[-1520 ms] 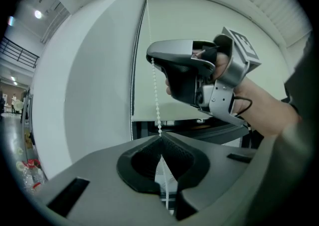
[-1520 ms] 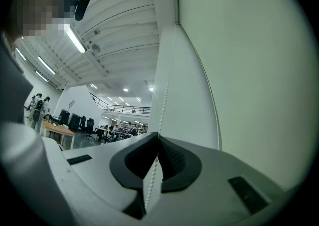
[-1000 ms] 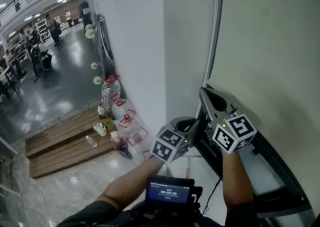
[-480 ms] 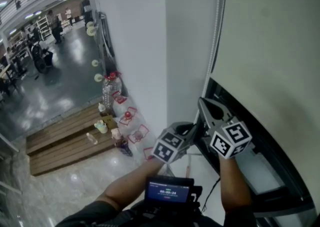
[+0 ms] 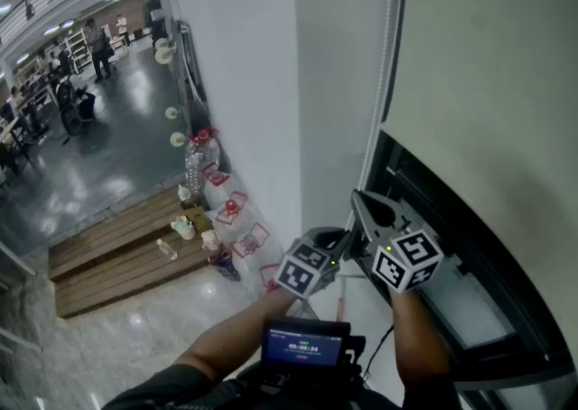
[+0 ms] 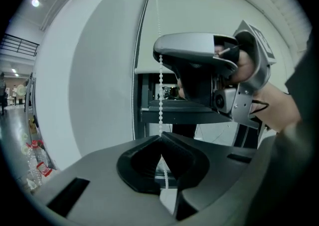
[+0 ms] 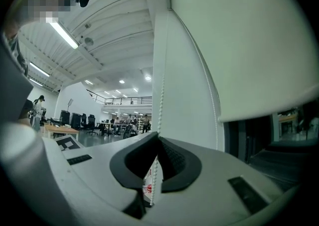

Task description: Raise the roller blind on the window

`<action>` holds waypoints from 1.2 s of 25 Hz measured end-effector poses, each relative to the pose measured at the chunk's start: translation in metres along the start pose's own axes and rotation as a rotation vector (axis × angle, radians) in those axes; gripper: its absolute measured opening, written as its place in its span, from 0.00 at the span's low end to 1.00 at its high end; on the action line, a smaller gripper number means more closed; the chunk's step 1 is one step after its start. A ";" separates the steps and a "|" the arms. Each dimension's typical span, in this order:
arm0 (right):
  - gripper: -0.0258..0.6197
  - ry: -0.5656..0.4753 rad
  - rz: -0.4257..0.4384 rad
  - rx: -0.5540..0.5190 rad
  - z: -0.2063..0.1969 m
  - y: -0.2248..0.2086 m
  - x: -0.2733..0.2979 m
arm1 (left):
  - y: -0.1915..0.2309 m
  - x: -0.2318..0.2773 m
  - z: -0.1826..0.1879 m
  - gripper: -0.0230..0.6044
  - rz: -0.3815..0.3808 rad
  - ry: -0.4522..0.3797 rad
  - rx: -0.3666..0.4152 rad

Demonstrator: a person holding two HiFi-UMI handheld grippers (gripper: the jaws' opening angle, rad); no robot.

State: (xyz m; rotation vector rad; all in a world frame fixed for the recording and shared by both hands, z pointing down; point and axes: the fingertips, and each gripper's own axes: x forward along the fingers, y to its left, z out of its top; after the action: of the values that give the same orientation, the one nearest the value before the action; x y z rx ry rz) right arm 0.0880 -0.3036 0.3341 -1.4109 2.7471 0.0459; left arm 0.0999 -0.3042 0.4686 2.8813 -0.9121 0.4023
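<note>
The cream roller blind (image 5: 488, 74) covers the window at the right, and dark glass (image 5: 424, 191) shows under its lower edge. Its white bead chain (image 5: 386, 56) hangs down the blind's left side. Both grippers sit low beside the window frame. My left gripper (image 5: 352, 237) is shut on the bead chain (image 6: 160, 95), which runs down between its black pads (image 6: 144, 163). My right gripper (image 5: 357, 196), just above the left one, is shut on the chain (image 7: 160, 90) too. In the left gripper view the right gripper's body (image 6: 199, 56) hangs directly over the jaws.
A white pillar (image 5: 244, 83) stands left of the window. Far below at the left lie a wooden platform (image 5: 117, 255) with water bottles (image 5: 200, 164) and a shiny floor. A small screen (image 5: 305, 343) sits at my chest. The black window frame (image 5: 488, 345) runs along the lower right.
Both grippers have sunk in the head view while shut on the chain. More dark window shows under the blind's lower edge than a second ago.
</note>
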 end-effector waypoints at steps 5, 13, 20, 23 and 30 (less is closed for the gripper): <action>0.04 0.035 -0.008 0.020 -0.020 -0.002 -0.001 | 0.005 0.004 -0.020 0.03 0.023 0.029 -0.005; 0.04 0.041 -0.030 0.037 -0.025 -0.016 -0.001 | 0.004 0.003 -0.022 0.03 -0.053 0.024 -0.044; 0.04 0.037 -0.030 0.045 -0.027 -0.022 0.003 | 0.017 -0.038 0.022 0.17 -0.102 -0.034 -0.025; 0.04 0.030 -0.017 0.046 -0.027 -0.020 0.003 | 0.017 -0.058 0.087 0.17 -0.120 -0.187 -0.037; 0.04 0.027 -0.009 0.049 -0.027 -0.015 0.002 | 0.008 -0.055 0.203 0.17 -0.179 -0.352 0.057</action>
State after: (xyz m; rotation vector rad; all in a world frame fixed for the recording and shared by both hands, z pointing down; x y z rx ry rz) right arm 0.0979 -0.3157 0.3610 -1.4216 2.7435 -0.0407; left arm 0.0969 -0.3143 0.2588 3.1098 -0.6791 -0.1002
